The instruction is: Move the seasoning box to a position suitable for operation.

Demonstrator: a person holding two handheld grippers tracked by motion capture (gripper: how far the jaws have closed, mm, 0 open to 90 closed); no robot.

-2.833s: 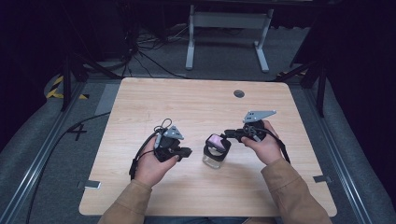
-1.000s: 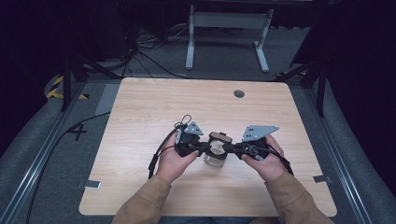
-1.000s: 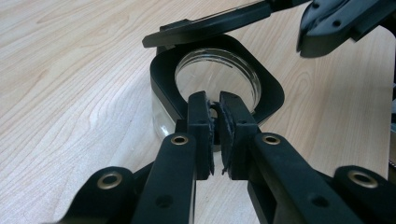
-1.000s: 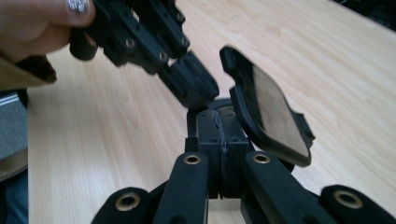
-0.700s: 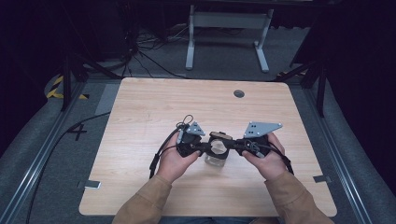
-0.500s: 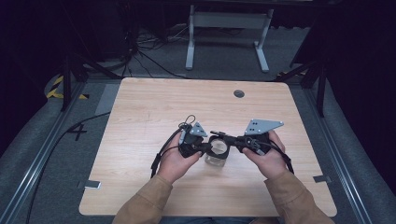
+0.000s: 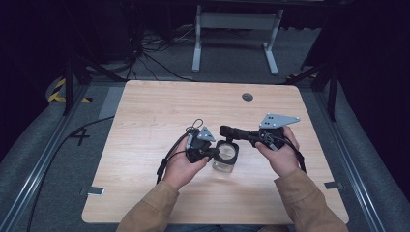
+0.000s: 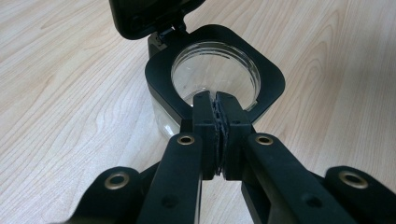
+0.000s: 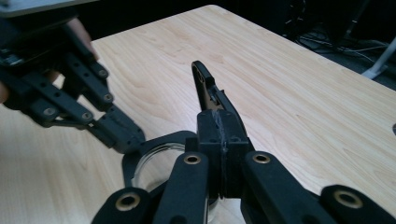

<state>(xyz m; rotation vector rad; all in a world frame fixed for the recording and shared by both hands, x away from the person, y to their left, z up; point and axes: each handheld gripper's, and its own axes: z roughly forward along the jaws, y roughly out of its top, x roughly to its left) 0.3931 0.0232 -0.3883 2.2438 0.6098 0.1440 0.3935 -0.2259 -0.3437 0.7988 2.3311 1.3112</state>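
A clear glass jar (image 7: 225, 163) with a square black collar (image 8: 268, 77) stands at the middle of the wooden table (image 7: 145, 121). My left gripper (image 7: 212, 152) (image 8: 215, 100) comes in from the left. Its jaws have just been closing and are shut on the collar's near edge. The hinged black lid (image 8: 149, 18) (image 9: 204, 81) is swung up and open. My right gripper (image 7: 226, 131) (image 9: 217, 116) reaches in from the right, above the jar, shut on the lid's edge. In the right gripper view the left gripper (image 9: 122, 135) rests on the collar.
A round cable hole (image 7: 247, 96) sits near the table's far edge. Beyond that edge stand a metal frame (image 7: 237, 29) and loose floor cables (image 7: 145, 53). Grey tape tabs (image 7: 92, 191) mark the table's front corners. Each gripper's cable trails toward the person.
The left gripper came in from the left to the jar and closed on its collar. The right gripper rose a little and the lid swung up with it.
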